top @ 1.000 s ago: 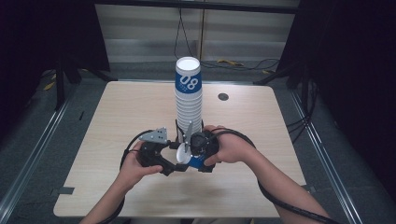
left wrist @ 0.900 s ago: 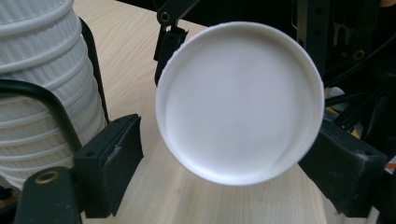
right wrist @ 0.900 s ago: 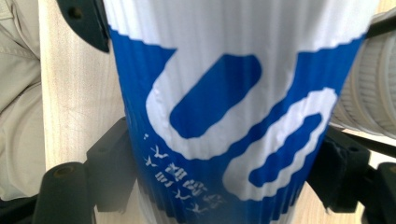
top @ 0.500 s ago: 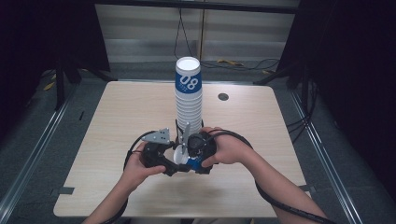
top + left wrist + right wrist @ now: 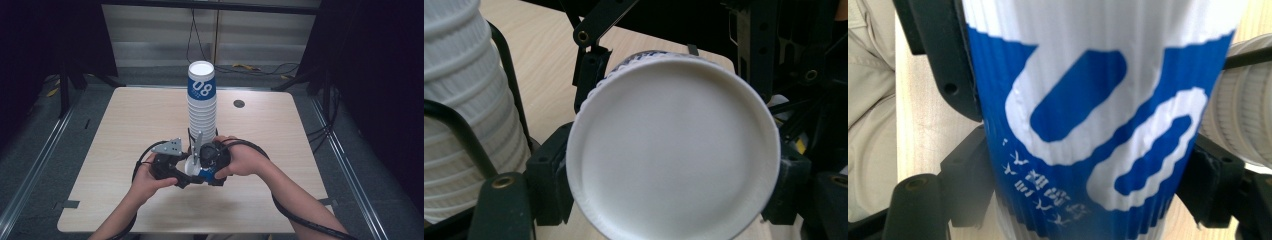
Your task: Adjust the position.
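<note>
Though table-edge far, cup (image 5: 196, 167) beside stack (image 5: 201, 112)

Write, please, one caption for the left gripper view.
Left tool closing around the white base of a paper cup, beside a tall cup stack.

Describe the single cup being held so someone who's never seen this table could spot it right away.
On the wooden table, a tall stack of cups stands upright near the middle. Just in front of it, between the two hands, one blue and white cup lies sideways in the grippers, apart from the stack.

White cup base (image 5: 674, 150) between closing black jaws, ribbed cup stack (image 5: 459, 110) beside
</note>
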{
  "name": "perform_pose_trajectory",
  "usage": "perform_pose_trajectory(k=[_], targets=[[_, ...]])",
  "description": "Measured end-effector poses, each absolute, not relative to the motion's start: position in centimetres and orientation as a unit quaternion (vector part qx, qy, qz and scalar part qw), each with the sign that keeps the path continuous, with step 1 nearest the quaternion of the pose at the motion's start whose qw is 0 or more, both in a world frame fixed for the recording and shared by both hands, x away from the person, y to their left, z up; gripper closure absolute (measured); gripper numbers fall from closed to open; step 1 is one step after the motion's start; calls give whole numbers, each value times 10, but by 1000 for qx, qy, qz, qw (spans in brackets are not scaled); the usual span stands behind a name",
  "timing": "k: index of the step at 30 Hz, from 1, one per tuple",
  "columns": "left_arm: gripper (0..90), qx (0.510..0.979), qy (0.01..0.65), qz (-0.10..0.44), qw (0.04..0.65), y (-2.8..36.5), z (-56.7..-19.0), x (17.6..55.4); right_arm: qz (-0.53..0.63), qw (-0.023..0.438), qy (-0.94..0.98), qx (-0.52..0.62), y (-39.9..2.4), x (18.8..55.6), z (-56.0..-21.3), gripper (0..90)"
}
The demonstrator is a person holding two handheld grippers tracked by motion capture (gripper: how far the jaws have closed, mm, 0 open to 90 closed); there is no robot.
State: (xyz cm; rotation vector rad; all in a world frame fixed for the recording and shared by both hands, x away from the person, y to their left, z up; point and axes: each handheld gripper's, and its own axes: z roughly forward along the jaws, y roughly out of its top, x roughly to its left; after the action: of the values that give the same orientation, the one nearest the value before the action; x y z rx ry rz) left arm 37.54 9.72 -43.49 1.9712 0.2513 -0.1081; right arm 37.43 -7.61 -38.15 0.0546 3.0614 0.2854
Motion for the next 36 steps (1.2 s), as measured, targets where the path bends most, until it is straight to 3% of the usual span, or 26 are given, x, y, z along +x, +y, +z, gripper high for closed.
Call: perform_pose_trajectory(k=[36], targets=[[270, 827, 103, -58, 549, 103, -434, 376, 140, 33, 989, 23, -85, 372, -379, 191]])
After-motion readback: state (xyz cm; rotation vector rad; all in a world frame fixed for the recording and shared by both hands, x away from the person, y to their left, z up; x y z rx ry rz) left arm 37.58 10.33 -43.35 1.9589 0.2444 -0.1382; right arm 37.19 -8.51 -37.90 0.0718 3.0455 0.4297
